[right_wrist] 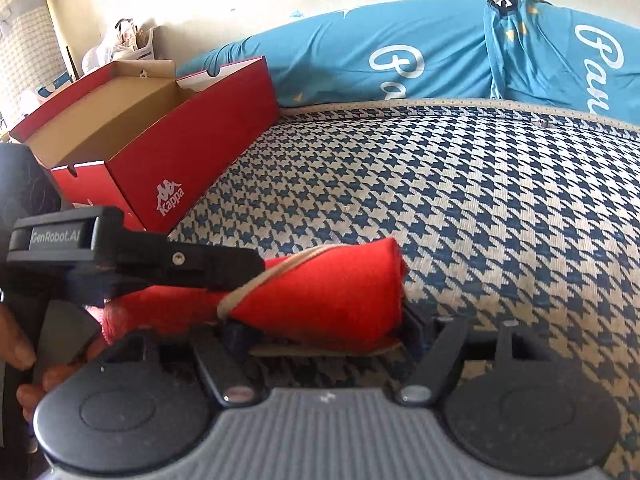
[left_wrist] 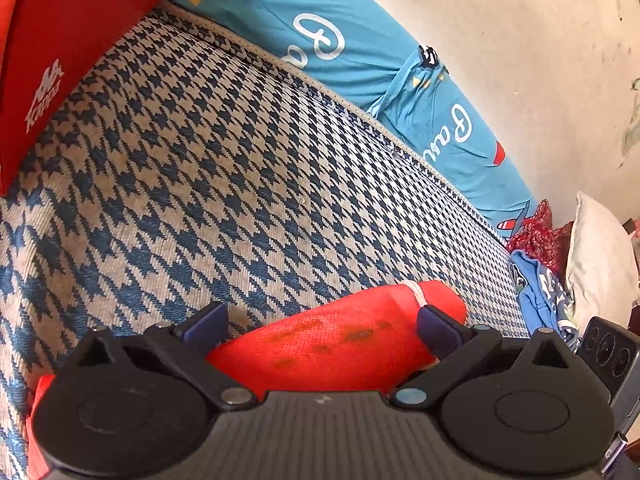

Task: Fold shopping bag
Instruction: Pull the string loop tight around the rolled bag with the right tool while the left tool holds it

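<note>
The right gripper (right_wrist: 324, 330) has its two dark fingers set on either flank of the red shopping bag (right_wrist: 320, 296), which is rolled into a thick bundle lying on the houndstooth mattress (right_wrist: 460, 208). Its jaws stand partly apart with the bundle filling the gap; the fingertips are buried under the cloth, so I cannot tell whether the pads press on it. A beige handle strap (right_wrist: 272, 276) loops over the roll just ahead of that claw.

The left gripper (left_wrist: 320, 322) reaches in from the right claw's left side and lies along the top of the same roll. From its own camera its blue-tipped fingers (left_wrist: 436, 320) stand wide apart on either side of the red mesh, and the left one looks clear of the fabric; whether the right one touches is hard to say. The roll's near end is cut off beneath the gripper body. A hand (right_wrist: 24, 360) on the grip shows only as fingertips at the picture's edge.

Beyond the claws, to the left, an open red shoebox (right_wrist: 168, 152) sits on the mattress, empty as far as can be seen. A turquoise bolster (right_wrist: 360, 56) with white script runs along the pale wall behind. Off to the left claw's right lie crumpled blue and red clothes (left_wrist: 540, 280), a pale cushion (left_wrist: 600, 256) and a phone (left_wrist: 608, 348), partly cut off.
</note>
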